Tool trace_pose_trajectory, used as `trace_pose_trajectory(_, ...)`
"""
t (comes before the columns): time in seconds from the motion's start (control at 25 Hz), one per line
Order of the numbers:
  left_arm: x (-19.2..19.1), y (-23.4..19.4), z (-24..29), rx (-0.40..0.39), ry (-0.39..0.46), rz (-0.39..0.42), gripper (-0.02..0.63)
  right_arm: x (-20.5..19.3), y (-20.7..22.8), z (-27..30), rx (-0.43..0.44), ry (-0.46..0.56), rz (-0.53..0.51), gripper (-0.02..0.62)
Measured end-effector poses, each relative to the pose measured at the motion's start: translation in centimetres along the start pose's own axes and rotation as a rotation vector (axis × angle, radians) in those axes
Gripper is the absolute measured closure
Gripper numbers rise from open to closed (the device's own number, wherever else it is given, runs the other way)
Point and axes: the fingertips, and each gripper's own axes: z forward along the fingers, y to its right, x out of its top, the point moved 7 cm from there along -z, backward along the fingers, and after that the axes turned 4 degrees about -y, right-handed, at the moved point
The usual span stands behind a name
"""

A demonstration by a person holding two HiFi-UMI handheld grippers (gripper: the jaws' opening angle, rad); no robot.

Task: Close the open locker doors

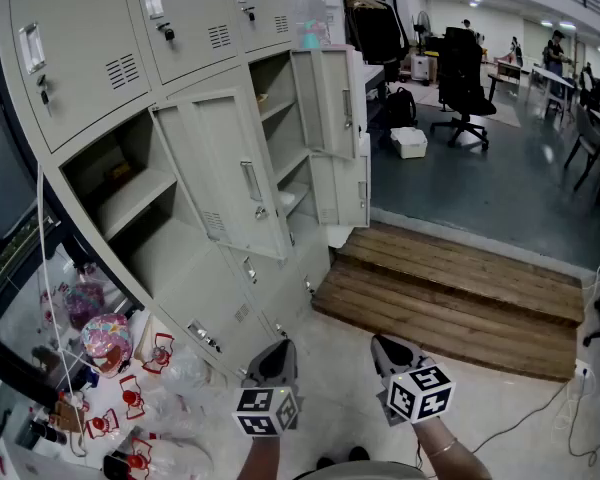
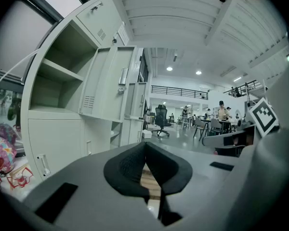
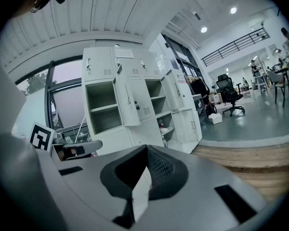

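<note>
At centre frame, the pale grey sheet-metal locker door (image 1: 212,153) hangs open, probably light and stiff, best pushed near its handle (image 1: 251,181); left gripper (image 1: 277,354) and right gripper (image 1: 386,349): fingers closed, empty.

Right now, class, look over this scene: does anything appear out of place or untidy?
Yes. On the pale grey metal lockers, a middle door and end doors hang open among shut ones. Clear plastic bags and pink and red trinkets lie scattered on the floor beside them.
</note>
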Motion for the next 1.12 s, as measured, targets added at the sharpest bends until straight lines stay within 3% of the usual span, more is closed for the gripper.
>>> trace_pose_trajectory(0.28,-0.6,1.4,0.9,0.008,-0.013,0.000,0.586,-0.5,1.9,-0.6,0.014,-0.012,0.021,0.592)
trace_pose_trajectory(0.6,-0.8,1.4,0.2,0.080,-0.014,0.014,0.586,-1.1,3.3,-1.3,0.045,-0.003,0.058,0.591)
trace_pose_trajectory(0.88,-0.6,-2.2,-0.3,0.195,-0.013,0.002,0.586,-1.5,4.2,0.5,0.068,-0.024,0.092,0.591)
trace_pose_trajectory(1.12,0.0,-7.2,1.9,0.280,-0.002,-0.046,0.586,0.2,4.6,6.0,0.112,-0.039,0.096,0.591)
